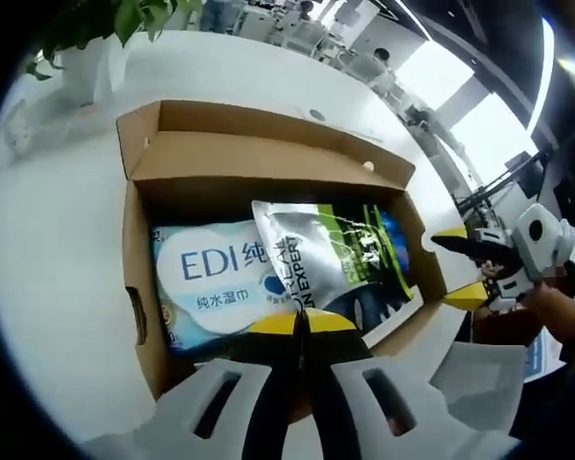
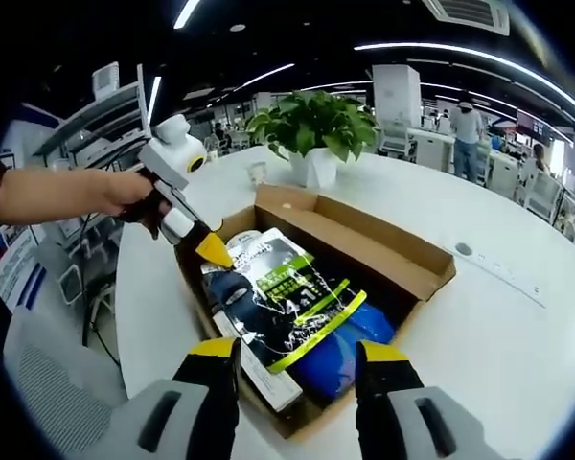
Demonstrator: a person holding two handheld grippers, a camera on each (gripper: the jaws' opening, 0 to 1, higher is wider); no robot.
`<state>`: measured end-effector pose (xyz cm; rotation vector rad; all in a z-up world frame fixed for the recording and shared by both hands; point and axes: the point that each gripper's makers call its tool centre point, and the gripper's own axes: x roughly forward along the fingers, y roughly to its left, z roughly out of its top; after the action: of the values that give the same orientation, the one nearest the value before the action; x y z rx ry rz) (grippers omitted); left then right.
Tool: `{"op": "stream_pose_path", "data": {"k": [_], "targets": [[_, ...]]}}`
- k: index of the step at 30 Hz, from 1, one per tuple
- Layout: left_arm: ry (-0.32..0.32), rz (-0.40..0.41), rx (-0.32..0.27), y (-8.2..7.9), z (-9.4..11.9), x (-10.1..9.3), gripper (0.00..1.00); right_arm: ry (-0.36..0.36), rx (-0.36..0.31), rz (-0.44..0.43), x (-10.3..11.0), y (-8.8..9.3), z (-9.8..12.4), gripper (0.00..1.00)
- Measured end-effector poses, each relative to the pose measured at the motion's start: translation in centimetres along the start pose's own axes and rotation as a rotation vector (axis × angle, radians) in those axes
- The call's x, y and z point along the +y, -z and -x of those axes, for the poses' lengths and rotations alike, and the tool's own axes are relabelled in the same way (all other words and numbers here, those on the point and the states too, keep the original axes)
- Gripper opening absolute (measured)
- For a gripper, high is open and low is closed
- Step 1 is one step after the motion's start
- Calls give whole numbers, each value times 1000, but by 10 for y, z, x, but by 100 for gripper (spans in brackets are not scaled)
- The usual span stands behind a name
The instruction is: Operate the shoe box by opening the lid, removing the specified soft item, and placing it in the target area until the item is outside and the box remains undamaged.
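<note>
left gripper: yellow-tipped jaws pressed together, holding nothing, poised at the near edge of the box. in the right gripper view it reaches in from the left, tip at the box's rim.

right gripper: jaws spread wide, empty, hovering over the near end of the box; in the left gripper view it sits beside the box's right wall.

brown cardboard shoe box: lid already folded back at the far side, walls upright, no tear apparent; rests on the round white table.

silver foil pouch with green and black print: lies inside the box, overlapping the wipes pack, slightly tilted. likely light, floppy and slick; a pinch on a flat sealed edge or corner should hold better than the bulging middle.

blue and white soft pack of wet wipes: flat on the box floor, left of the pouch, partly under it. probably heavier, squashy; take it by an end seam.

which of the two is the specified item cannot be told.

potted green plant in a white pot: on the table beyond the box.
</note>
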<state>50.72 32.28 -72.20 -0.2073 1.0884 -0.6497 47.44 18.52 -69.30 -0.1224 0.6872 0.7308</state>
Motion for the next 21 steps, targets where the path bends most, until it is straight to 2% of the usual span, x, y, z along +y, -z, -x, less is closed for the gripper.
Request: {"op": "stream_pose_path", "data": {"k": [10, 21], "targets": [[10, 8, 1, 1, -1, 2, 0, -29, 25, -33, 7, 0, -17, 40], [20, 23, -1, 3, -1, 2, 0, -27, 52, -40, 6, 0, -31, 39]]}}
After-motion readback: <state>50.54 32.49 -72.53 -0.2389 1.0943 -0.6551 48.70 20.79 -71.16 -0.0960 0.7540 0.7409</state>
